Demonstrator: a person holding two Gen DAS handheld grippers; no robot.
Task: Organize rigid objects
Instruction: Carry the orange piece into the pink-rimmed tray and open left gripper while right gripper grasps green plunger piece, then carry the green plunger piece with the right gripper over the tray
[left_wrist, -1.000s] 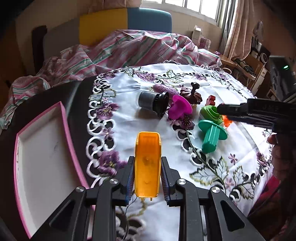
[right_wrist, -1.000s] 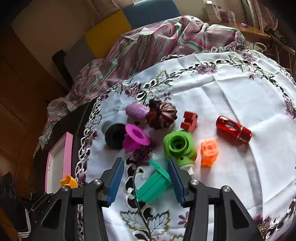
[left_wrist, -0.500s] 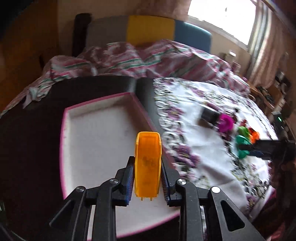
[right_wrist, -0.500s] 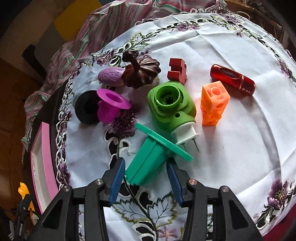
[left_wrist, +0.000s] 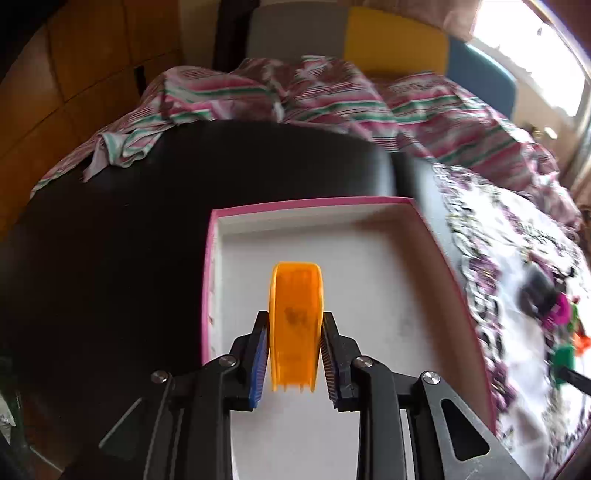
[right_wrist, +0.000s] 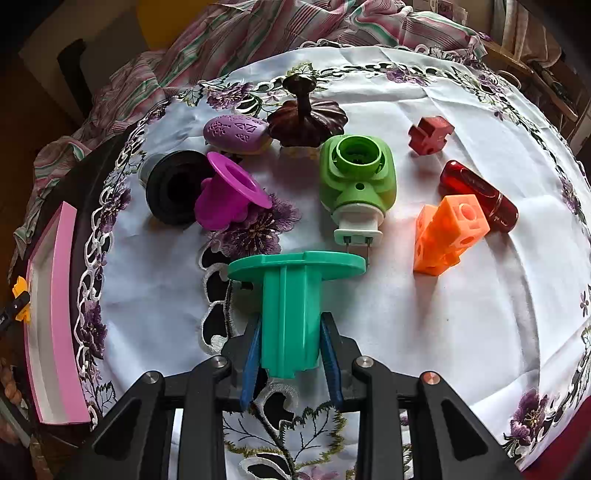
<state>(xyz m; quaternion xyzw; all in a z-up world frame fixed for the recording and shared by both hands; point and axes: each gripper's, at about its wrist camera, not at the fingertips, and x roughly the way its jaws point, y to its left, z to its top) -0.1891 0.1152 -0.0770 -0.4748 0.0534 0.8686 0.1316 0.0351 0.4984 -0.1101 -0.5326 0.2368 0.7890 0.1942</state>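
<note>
Tray (left_wrist: 369, 214), pink-rimmed, now lies directly under your left hand-held gripper (left_wrist: 294, 347), which swung over from the cloth and is clamped on the orange piece (left_wrist: 295, 317): ready to drop. Right of the tray, your right hand-held gripper (right_wrist: 290, 347) has just closed its jaws onto the teal flanged piece (right_wrist: 291, 291); next load secured.

place: home, lived-in rm | seen: embroidered floral tablecloth (right_wrist: 424, 302) under fingers; striped bedding (left_wrist: 332, 99) heaped beyond; curtained window (left_wrist: 535, 48) far right
</note>
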